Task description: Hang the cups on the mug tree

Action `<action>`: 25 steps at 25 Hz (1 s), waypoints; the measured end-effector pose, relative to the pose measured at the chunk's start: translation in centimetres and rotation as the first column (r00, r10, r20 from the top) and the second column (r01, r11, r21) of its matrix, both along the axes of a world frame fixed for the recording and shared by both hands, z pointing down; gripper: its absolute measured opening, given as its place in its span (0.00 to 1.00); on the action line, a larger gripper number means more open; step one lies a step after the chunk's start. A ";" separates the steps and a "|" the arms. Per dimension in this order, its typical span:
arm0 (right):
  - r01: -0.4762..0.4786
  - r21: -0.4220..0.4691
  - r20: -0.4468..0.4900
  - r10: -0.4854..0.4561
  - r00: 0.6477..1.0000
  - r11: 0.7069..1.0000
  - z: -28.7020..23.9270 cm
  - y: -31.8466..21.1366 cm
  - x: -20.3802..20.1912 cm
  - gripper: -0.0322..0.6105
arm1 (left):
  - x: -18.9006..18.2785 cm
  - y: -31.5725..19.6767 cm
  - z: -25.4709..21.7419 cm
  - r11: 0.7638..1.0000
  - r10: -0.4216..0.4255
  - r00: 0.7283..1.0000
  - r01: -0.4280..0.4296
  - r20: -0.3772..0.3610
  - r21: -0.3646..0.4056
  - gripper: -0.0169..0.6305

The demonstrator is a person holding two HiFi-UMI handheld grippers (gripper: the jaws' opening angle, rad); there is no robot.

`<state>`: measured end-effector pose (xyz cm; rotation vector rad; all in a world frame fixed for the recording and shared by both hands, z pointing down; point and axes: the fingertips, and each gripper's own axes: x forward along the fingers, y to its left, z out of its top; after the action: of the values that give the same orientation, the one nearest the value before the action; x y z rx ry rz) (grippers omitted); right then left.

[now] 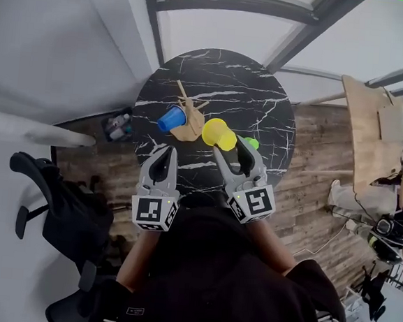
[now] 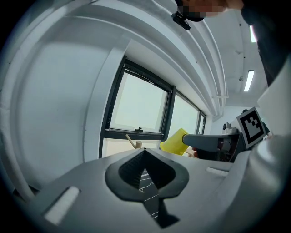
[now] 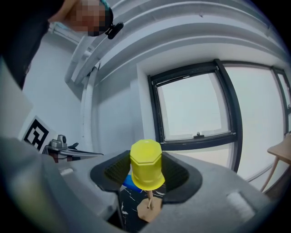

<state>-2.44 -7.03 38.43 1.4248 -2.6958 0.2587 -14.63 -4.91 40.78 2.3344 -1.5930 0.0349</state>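
Nearest the camera, the person's dark clothing point(image 1: 219, 284) fills the bottom of the head view, with the two marker cubes just above it. The left gripper point(image 1: 166, 154) is held over the near part of the round black marble table point(image 1: 275, 121), its fingers pressed fully together with nothing between them. The right gripper point(image 1: 232, 151) has its fingers spread wide and clamped on the yellow cup point(image 1: 218, 133), which is gripped across its side wall and carried clear of the table, just beside the wooden mug tree point(image 1: 188, 124). In the right gripper view the cup is seen with its narrow closed end uppermost, and a bare peg and the tree's base lie below it. The cup is judged to be light, thin-walled plastic, smooth and somewhat slippery, stiff enough to be held but liable to be dented by a hard squeeze. A hold low on the wall, away from the mouth, is judged best, so that the opening is left free for a peg. A blue cup point(image 1: 170, 119) sits tilted on the tree's left side, presumably over a peg that it covers. Only a sliver of a green cup point(image 1: 251, 143) is shown behind the right fingers, so its pose cannot be told. No handle can be made out on any cup, and the tree's far pegs are hard to count.
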 end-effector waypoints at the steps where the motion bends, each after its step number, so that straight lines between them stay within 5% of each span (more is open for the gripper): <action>1: 0.003 0.003 -0.003 -0.003 1.000 1.000 -0.1 -0.2 -0.6 0.38 | -0.4 -0.2 0.0 1.000 0.002 1.000 -0.002 -0.004 0.000 0.02; 25: -0.048 -0.092 -0.078 0.041 0.996 0.995 7.0 -2.2 -5.5 0.38 | -4.9 -1.0 1.8 0.998 0.059 0.998 -0.060 -0.027 -0.035 0.02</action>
<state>-7.96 -9.19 45.41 1.4394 -2.5585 0.3222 -19.49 -5.95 42.63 2.3450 -1.4976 0.0458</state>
